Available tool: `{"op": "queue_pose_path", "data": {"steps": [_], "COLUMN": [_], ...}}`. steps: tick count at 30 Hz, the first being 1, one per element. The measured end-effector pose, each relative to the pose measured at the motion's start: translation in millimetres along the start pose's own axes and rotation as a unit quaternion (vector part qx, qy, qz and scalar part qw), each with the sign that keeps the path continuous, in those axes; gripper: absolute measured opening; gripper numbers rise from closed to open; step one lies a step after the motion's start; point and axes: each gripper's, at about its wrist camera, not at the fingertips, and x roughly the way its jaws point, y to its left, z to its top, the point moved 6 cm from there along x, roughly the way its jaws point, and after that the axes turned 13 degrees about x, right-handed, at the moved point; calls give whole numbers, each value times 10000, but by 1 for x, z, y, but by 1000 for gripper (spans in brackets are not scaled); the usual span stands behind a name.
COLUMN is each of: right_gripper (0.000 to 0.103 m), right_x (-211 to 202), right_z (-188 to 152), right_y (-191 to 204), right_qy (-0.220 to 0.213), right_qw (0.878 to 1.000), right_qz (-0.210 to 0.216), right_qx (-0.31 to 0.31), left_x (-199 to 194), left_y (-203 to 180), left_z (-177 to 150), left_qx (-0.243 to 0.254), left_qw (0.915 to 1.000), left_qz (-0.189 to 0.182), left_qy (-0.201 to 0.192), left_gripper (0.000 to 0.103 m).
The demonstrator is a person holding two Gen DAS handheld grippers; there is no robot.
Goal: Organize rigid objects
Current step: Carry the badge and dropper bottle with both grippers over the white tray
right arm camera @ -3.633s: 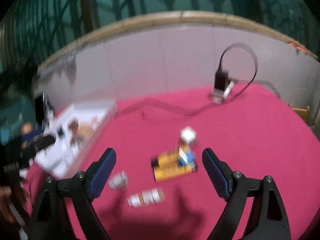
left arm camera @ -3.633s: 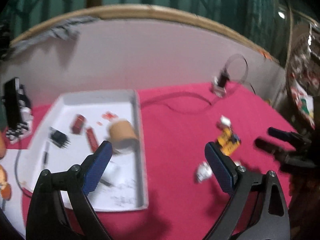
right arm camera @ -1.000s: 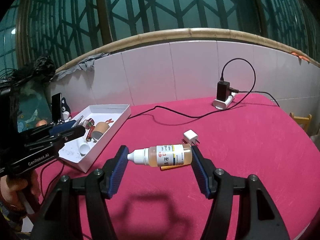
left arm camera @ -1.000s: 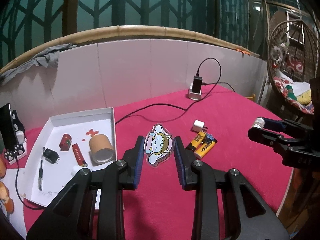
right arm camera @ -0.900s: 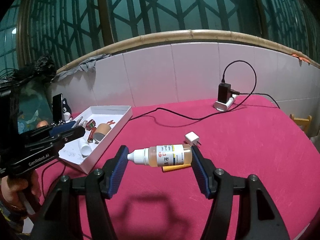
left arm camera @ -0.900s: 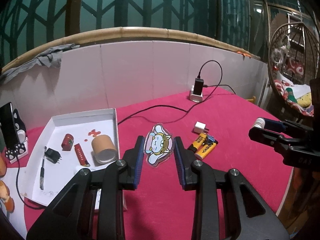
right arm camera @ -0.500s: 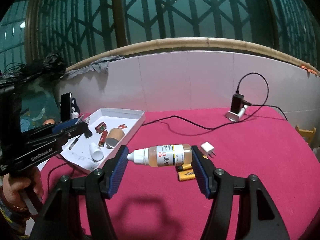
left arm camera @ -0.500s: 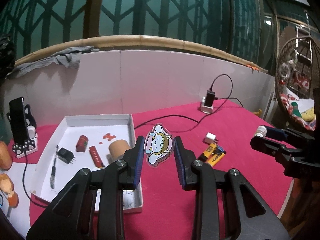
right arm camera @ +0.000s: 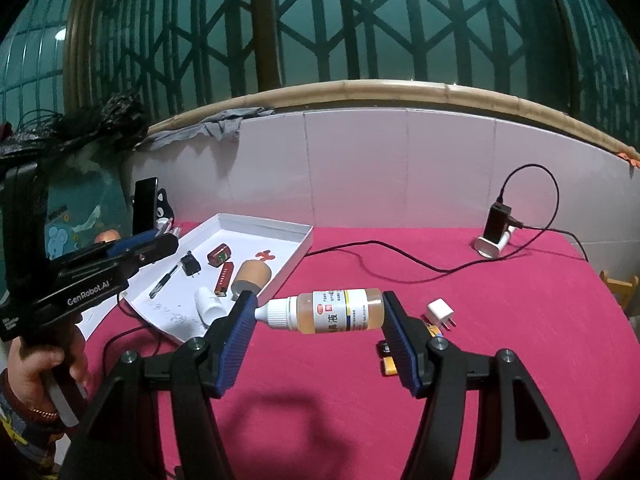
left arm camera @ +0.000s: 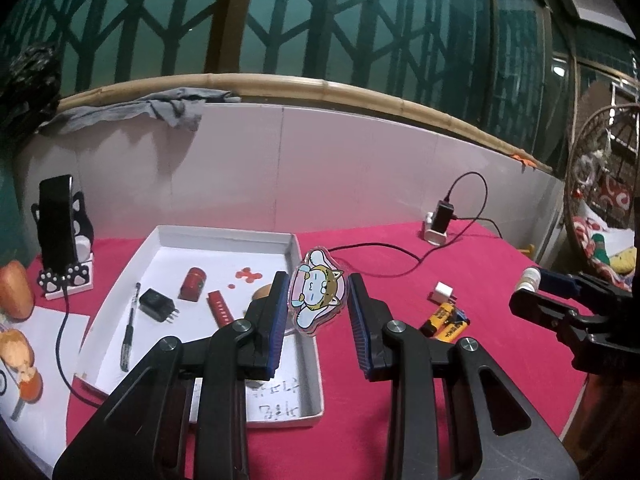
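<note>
My left gripper (left arm camera: 318,298) is shut on a flat cartoon cat charm (left arm camera: 317,294) and holds it in the air over the right edge of the white tray (left arm camera: 224,234). My right gripper (right arm camera: 318,312) is shut on a small dropper bottle (right arm camera: 332,311) of amber liquid, held sideways above the red cloth, to the right of the tray (right arm camera: 306,240). The tray holds a red can (left arm camera: 193,283), a black plug (left arm camera: 157,305), a pen (left arm camera: 128,328), a red stick (left arm camera: 219,306) and a tan cylinder (right arm camera: 251,275). Yellow batteries (left arm camera: 446,320) and a white plug adapter (left arm camera: 442,293) lie on the cloth.
A charger with a black cable (left arm camera: 440,220) stands at the back by the tiled wall. A phone on a paw stand (left arm camera: 60,236) is left of the tray. Oranges (left arm camera: 14,296) lie at the far left. A wicker chair (left arm camera: 600,200) stands off the table's right edge.
Both grippers have swung left toward the tray with their objects still held. The tray now sits closer under the left gripper; the batteries and adapter have shifted right in both views.
</note>
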Motion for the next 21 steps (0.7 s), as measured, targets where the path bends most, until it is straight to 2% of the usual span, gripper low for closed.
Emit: {"op": "queue_pose_path", "data": {"steps": [21], "right_gripper": [63], "right_x": [46], "right_z": [16], "right_y": [51], "right_qy": [355], "right_qw": [9985], "right_qz": [317], "right_qx": [-265], "left_x": [-5], "left_y": [66], "left_z": [-19], "left_qx": [-663], "left_qw": [9975], "left_qz": [223], "left_qy": [-40], "left_gripper": [28]}}
